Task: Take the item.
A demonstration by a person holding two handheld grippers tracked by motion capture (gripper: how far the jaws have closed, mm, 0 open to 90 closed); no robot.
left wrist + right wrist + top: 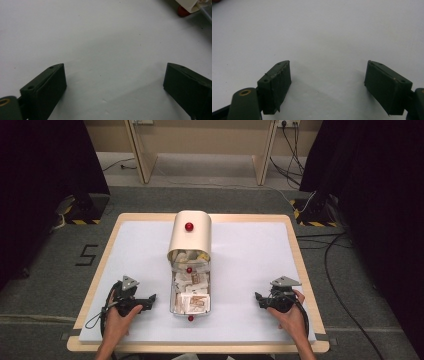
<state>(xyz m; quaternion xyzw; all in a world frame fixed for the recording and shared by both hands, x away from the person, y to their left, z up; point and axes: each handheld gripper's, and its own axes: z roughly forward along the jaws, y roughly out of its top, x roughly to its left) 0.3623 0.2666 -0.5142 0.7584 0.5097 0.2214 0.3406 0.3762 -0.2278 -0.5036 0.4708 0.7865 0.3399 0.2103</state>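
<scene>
Nothing grasped yet, seemingly at the very start. Left gripper (148,301) resting at 7 o'clock, jaws spread wide, empty. Right gripper (260,298) at 5 o'clock, likewise agape and empty. Between them, mid-table (250,250), a cream lidded box (190,265), tray of packets (192,300) drawn out; everything left to do.

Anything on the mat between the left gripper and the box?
Nothing visible. Bare white mat lies between the open left gripper and the box; in its own view the box's red foot sits ahead, unobstructed.
</scene>
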